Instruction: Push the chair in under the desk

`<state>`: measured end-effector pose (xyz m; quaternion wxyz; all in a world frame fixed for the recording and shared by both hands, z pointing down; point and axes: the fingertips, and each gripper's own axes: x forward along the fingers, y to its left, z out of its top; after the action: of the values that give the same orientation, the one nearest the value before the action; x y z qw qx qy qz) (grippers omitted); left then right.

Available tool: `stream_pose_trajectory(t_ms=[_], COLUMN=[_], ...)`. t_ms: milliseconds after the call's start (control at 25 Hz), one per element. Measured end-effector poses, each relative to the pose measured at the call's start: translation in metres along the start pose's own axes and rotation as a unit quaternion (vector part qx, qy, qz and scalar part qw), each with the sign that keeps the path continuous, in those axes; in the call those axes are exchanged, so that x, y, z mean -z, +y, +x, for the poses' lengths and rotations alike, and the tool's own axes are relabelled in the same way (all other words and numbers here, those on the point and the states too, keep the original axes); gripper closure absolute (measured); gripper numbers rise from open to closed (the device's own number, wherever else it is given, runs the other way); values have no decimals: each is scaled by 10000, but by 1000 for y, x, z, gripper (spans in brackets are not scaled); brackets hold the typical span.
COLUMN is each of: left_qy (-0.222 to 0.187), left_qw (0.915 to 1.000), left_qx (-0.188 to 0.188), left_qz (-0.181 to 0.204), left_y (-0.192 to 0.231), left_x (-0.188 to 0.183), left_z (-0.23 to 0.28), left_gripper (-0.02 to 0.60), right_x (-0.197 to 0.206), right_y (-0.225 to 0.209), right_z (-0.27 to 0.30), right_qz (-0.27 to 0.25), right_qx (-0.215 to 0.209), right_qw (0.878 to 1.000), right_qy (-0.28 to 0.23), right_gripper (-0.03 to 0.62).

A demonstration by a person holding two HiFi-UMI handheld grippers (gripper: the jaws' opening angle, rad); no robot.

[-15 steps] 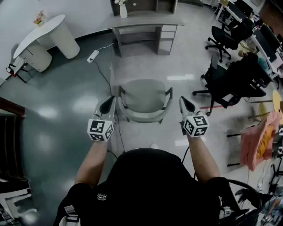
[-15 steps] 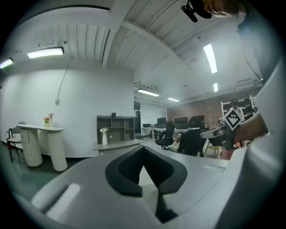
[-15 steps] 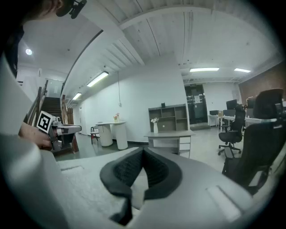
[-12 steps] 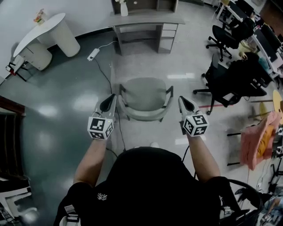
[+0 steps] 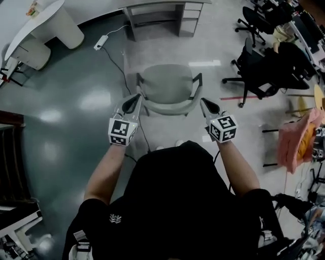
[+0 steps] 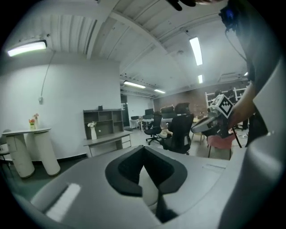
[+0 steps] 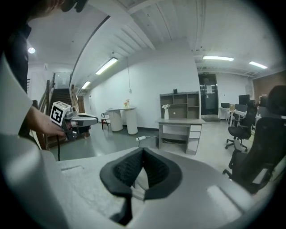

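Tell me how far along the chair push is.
Done: both grippers, jaws shut, are at the chair's back, left gripper at its left corner, right gripper at its right. In hand: lining up the push; contact is unclear. Left: the whole push, since the chair stands apart from the desk with bare floor between.

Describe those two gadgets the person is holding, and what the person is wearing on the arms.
The left gripper and right gripper are pale grey, tapering to black-padded jaws, and each carries a white cube printed with black square markers. The person wears a black short-sleeved top with a small white logo; forearms are bare.
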<state>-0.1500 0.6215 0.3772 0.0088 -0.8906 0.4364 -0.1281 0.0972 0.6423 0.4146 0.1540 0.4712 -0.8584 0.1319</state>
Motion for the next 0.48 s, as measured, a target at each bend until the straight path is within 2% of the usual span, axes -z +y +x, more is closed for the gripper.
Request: stream_pose_trajectory(t_ms=[120, 240, 360, 480], left_qy=[166, 280, 663, 1195], left_qw=[9985, 9928, 9832, 9695], left_qx=[483, 1136, 1617, 1961], left_qz=[187, 244, 524, 852], left_y=[-19, -42, -61, -73], left_x=[33, 56, 90, 129], left_z=[8, 19, 34, 51], left_gripper=[575, 561, 429, 367], right_x=[31, 59, 88, 123], right_y=[18, 24, 25, 19], right_z=[12, 22, 36, 56], right_qz=[-180, -282, -648, -844], right_qx=[-74, -277, -589, -878], right_qw=[9993, 9970, 9907, 9815], right_qy=[320, 666, 1037, 1480], right_gripper=[592, 591, 551, 437])
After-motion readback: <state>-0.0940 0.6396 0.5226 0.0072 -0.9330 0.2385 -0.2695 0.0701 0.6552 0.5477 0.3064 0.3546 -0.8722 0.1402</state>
